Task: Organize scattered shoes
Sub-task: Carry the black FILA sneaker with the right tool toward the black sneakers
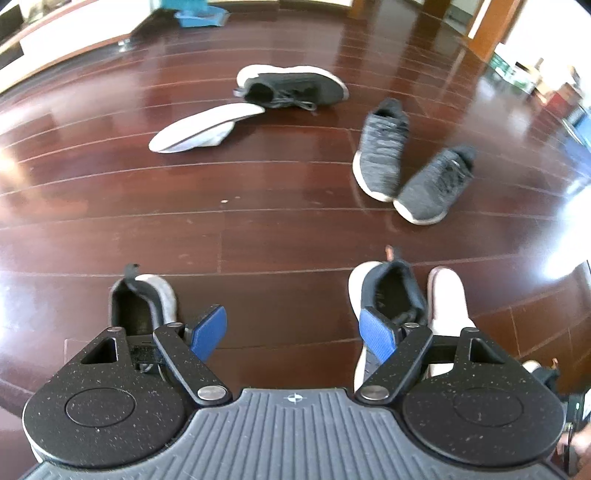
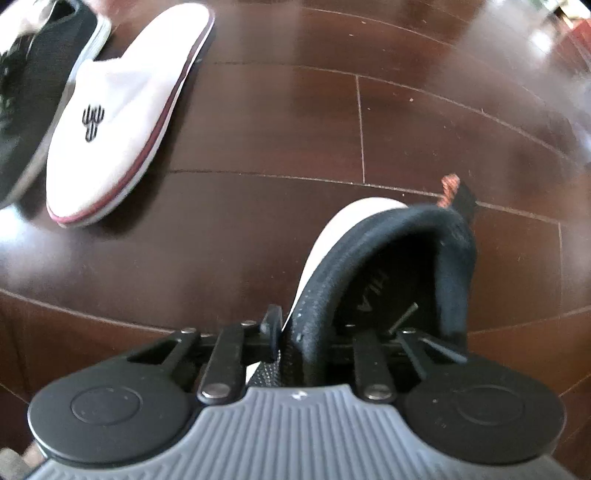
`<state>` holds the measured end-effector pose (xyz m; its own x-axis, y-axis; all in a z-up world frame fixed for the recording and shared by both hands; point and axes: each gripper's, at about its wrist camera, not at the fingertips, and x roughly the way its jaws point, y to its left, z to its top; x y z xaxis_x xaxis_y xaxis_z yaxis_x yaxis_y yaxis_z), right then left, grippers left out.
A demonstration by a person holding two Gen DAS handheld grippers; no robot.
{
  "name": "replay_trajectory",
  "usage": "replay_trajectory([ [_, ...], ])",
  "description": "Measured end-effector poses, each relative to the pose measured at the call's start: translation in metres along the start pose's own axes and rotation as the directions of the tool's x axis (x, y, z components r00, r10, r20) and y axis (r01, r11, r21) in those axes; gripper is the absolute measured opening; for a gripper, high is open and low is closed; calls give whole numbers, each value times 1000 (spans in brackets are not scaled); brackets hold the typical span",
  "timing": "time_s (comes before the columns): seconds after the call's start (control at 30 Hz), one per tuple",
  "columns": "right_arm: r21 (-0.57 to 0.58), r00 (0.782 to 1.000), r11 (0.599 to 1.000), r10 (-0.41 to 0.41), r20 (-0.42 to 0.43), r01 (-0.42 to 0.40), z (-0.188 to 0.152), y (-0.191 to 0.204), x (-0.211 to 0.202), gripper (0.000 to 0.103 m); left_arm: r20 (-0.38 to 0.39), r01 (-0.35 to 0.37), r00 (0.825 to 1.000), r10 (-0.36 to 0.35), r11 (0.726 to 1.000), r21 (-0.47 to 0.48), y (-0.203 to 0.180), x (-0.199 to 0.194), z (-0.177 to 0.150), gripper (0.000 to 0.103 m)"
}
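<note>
In the right wrist view my right gripper [image 2: 291, 339] is shut on the side wall of a black sneaker [image 2: 388, 258] with a white sole and an orange heel tab. One finger is outside the collar and one inside. A white slipper [image 2: 122, 110] with a dark logo and another black sneaker [image 2: 33, 81] lie to its left. In the left wrist view my left gripper [image 1: 293, 332] hangs open over bare floor, between a black shoe with a grey heel [image 1: 142, 302] and a black sneaker [image 1: 391, 291] beside the white slipper [image 1: 448, 299].
Farther out on the dark wooden floor [image 1: 258, 229] lie a black sneaker with a white sole [image 1: 291, 88], a white slipper on its side [image 1: 203, 127] and two grey knit sneakers [image 1: 382, 147] [image 1: 432, 184]. White furniture [image 1: 55, 40] and a blue object [image 1: 201, 16] stand at the back left.
</note>
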<state>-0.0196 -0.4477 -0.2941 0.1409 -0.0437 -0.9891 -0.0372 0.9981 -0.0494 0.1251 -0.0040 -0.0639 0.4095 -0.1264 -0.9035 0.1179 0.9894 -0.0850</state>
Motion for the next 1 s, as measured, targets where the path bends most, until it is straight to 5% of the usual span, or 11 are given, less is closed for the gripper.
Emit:
replay_trajectory([
  [0.4, 42, 991, 999, 19, 133, -24, 30, 18, -42, 15, -19, -43, 999, 44, 998, 37, -3, 7, -6, 84],
  [0.7, -75, 937, 991, 129, 323, -111, 87, 42, -129, 14, 3, -60, 998, 60, 998, 35, 2, 0, -7, 85],
  [1.0, -246, 893, 960, 224, 390, -134, 129, 89, -222, 14, 7, -49, 999, 49, 998, 49, 7, -10, -11, 86],
])
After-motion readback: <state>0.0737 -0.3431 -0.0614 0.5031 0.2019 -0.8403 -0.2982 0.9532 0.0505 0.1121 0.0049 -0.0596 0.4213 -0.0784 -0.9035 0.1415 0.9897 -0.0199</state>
